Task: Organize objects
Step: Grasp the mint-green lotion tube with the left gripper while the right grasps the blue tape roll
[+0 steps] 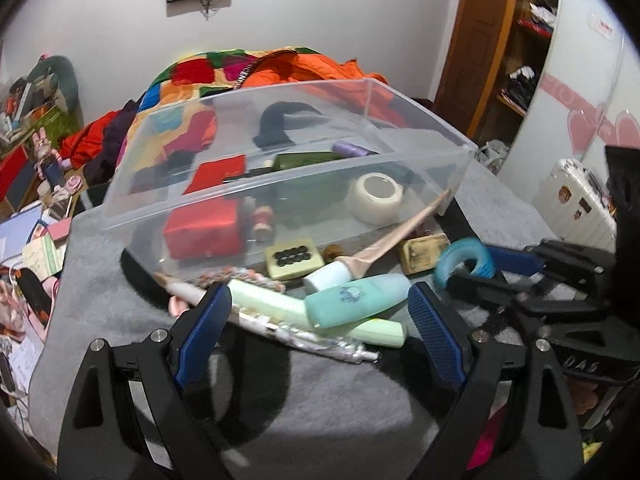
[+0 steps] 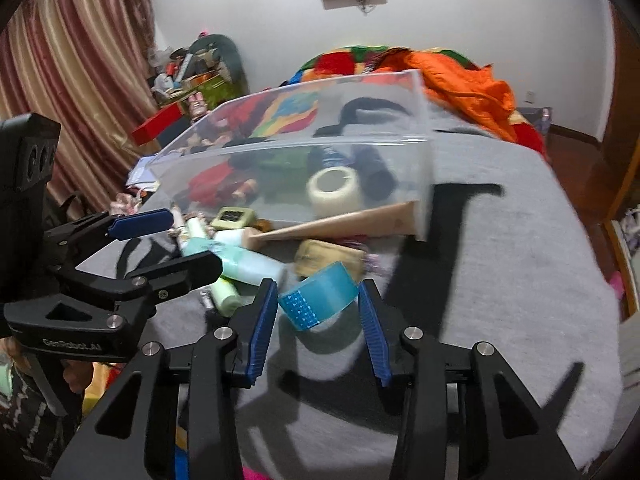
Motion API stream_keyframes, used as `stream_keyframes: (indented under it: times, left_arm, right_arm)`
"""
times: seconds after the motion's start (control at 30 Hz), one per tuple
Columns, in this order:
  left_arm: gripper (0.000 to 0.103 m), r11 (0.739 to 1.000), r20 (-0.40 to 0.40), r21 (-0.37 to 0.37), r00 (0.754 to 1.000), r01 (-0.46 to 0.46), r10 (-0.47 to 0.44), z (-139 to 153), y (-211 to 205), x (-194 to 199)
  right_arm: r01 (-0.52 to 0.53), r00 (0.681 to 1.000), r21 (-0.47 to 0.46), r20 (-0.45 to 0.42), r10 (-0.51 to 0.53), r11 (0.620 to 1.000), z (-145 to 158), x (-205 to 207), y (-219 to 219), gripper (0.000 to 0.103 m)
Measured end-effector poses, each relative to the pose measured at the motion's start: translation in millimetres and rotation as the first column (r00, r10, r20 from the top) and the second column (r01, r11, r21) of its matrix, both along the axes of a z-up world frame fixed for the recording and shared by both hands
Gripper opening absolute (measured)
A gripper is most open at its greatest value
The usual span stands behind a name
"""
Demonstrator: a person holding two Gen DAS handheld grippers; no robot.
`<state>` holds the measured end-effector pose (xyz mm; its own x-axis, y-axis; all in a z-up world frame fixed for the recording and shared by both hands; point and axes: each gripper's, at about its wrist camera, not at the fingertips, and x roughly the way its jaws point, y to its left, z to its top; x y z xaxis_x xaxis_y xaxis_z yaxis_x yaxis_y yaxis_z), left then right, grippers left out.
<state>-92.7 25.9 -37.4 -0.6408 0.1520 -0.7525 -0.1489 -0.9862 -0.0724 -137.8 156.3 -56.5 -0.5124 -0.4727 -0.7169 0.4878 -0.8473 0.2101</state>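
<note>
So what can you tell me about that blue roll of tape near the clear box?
The blue tape roll is a wide ring of glossy, see-through blue tape with a pattern of small pale triangles on its loose end. It sits tilted on the grey blanket, in front of the clear plastic box and beside a tan block. It lies between the right gripper pads; whether they press it yet is unclear. In the left view it shows as a curved blue arc.

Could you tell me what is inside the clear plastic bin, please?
Through the bin's wall: a white tape roll, a red box, a purple spool, something dark green. Whatever lies behind these is hidden.
</note>
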Motion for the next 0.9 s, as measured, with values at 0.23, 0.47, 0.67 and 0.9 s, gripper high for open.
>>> stream_keyframes:
  times: [0.23,0.47,0.67,0.9]
  left_arm:
    - [0.088,0.999,0.015,0.003,0.999,0.043,-0.043,-7.6,19.3,-5.3]
    - [0.056,0.992,0.025,0.052,0.993,0.117,-0.119,-4.0,30.9,10.7]
    - [0.047,0.982,0.043,0.054,0.982,0.18,-0.182,-3.7,44.5,13.1]
    - [0.031,0.977,0.103,-0.01,0.972,0.212,-0.21,-18.4,57.8,-12.2]
  right_arm:
    - [0.095,0.995,-0.013,-0.016,-0.096,0.995,10.6,-6.9,35.6,0.038]
    - [0.114,0.993,-0.032,-0.015,-0.115,0.993,12.7,-10.5,45.2,0.038]
    - [0.104,0.994,-0.036,-0.013,-0.104,0.994,10.5,-8.2,44.6,0.038]
    - [0.096,0.995,-0.05,-0.015,-0.097,0.994,12.3,-5.8,46.4,0.038]
